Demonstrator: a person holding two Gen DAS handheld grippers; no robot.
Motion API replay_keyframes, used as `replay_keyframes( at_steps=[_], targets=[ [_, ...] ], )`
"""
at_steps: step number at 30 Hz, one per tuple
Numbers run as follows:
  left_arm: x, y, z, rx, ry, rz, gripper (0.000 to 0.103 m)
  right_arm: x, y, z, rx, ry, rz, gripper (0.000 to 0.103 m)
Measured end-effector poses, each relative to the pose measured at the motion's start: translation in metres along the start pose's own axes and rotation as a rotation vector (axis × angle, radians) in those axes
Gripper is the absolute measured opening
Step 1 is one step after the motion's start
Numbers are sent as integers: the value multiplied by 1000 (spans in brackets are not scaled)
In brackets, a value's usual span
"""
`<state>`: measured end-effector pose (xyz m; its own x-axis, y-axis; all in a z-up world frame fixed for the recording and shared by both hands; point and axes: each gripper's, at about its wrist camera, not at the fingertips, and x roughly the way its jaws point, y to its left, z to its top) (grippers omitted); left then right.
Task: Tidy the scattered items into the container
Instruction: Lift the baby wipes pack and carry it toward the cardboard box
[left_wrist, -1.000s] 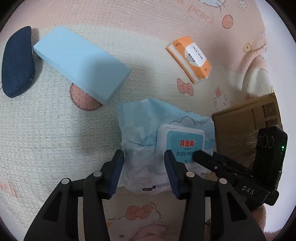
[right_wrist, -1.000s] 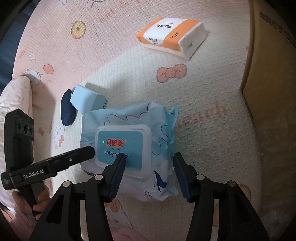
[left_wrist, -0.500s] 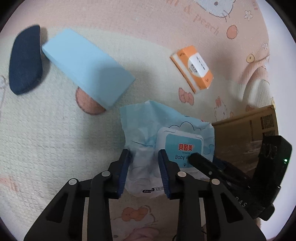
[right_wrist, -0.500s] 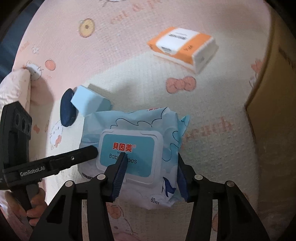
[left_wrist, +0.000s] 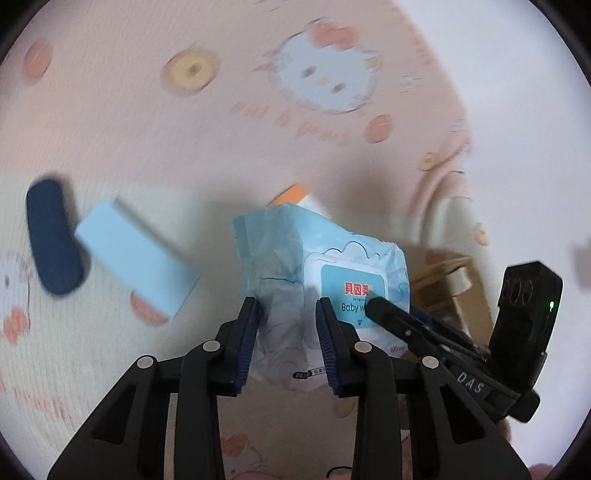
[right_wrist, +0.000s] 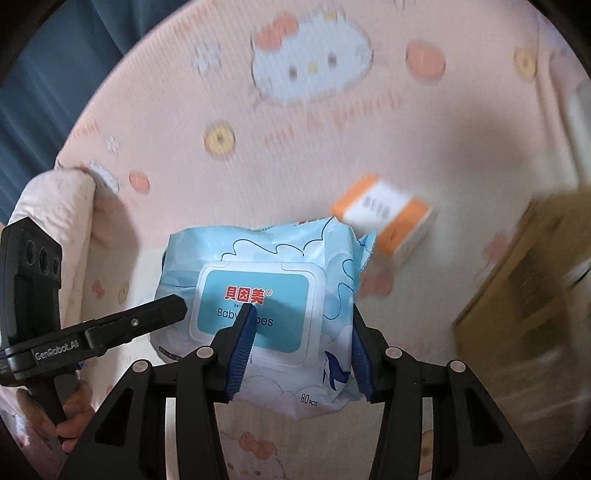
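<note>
Both grippers hold a light-blue baby wipes pack (left_wrist: 295, 266) off the patterned mat. My left gripper (left_wrist: 288, 314) is shut on its crumpled left end. My right gripper (right_wrist: 301, 325) is shut on its right end, one finger across the teal lid (right_wrist: 255, 295). The pack shows in the right wrist view (right_wrist: 280, 258). The right gripper shows from the side in the left wrist view (left_wrist: 424, 328), the left one in the right wrist view (right_wrist: 110, 325). The cardboard box (right_wrist: 517, 295) stands to the right, blurred.
A light-blue rectangular box (left_wrist: 136, 258) and a dark-blue oval case (left_wrist: 51, 247) lie on the mat at the left. An orange-and-white tissue pack (right_wrist: 388, 218) lies behind the wipes. A padded mat rim (right_wrist: 51, 206) rises at the left.
Both grippers closed on the wipes pack and lifted it off the mat. Both views tilted upward and are motion-blurred.
</note>
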<state>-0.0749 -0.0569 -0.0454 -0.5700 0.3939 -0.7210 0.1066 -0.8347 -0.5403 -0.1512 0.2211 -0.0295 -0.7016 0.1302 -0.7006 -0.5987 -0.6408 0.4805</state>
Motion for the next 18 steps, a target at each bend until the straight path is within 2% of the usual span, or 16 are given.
replay_keyframes(
  at_steps=[5, 10, 18],
  targets=[
    [-10, -43, 15, 79, -58, -63, 35, -45, 0, 17, -7, -103, -52, 46],
    [-13, -88, 23, 154, -83, -150, 35, -89, -15, 25, 27, -195, -100, 46],
    [9, -148, 25, 238, -50, -239, 35, -147, -59, 25, 87, -275, -185, 45]
  ],
)
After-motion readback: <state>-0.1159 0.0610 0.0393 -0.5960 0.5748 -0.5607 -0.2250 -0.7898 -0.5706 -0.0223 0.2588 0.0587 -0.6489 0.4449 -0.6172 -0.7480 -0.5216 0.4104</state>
